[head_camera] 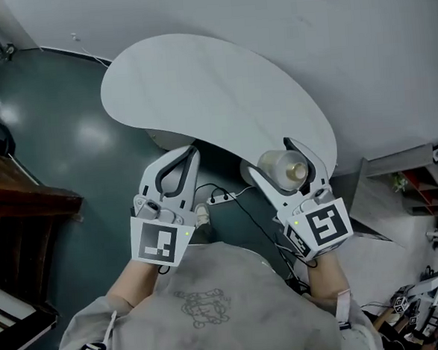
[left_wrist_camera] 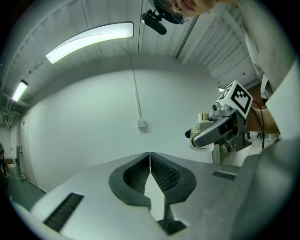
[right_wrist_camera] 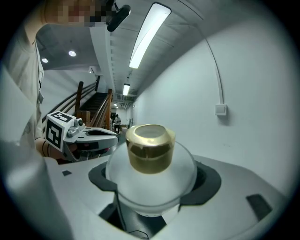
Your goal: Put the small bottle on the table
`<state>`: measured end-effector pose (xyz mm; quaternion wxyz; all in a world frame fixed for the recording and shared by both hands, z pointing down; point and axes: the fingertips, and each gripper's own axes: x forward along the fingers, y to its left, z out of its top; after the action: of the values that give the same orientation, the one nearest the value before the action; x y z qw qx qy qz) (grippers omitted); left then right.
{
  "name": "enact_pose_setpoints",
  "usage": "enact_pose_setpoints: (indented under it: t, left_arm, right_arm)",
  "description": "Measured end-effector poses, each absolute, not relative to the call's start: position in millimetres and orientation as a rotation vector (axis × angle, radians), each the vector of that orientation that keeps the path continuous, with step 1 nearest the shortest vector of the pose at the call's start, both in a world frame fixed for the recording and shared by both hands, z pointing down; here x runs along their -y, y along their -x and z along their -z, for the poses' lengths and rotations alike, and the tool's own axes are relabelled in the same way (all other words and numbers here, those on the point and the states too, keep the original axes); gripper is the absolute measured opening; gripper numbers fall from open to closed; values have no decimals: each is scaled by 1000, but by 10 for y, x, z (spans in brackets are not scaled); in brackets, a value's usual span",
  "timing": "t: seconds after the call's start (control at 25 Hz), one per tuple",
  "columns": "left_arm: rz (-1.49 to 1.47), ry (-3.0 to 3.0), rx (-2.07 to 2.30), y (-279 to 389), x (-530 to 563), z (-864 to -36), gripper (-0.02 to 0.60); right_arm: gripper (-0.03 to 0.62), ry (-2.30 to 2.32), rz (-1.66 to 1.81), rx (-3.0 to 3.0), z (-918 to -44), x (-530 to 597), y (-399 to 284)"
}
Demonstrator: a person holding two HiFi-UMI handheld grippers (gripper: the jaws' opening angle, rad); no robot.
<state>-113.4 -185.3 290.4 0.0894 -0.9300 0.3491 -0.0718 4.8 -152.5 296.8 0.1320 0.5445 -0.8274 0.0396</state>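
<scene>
A small frosted white bottle (head_camera: 282,169) with a gold cap (right_wrist_camera: 150,148) sits between the jaws of my right gripper (head_camera: 287,166), which is shut on it. It hangs in the air just before the near edge of the white rounded table (head_camera: 198,90), at that table's right end. The bottle (right_wrist_camera: 150,178) fills the middle of the right gripper view, cap pointing away from the camera. My left gripper (head_camera: 179,163) is shut with nothing in it, its tips touching, held level beside the right one. The left gripper view shows the right gripper (left_wrist_camera: 218,129) carrying the bottle (left_wrist_camera: 202,123).
Dark green floor (head_camera: 59,137) lies left of the table and a white wall (head_camera: 359,41) runs behind it. A black cable (head_camera: 228,196) trails on the floor under the grippers. Wooden stairs (head_camera: 11,192) stand at the left, shelving and gear (head_camera: 430,193) at the right.
</scene>
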Motion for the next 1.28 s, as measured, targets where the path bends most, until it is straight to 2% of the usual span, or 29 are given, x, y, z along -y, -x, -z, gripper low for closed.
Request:
enact_pose_setpoints:
  t: [0.64,1.28]
  left_arm:
    - [227,2820,-1051,820,2643,-2958,18]
    - [171,2797,-1018,-146,3378,-3172,18]
  right_arm:
    - [344,-1562,-156,2356,-3058,2307,-321]
    - [344,-1678,-115,2269,-3287,3298,-1119]
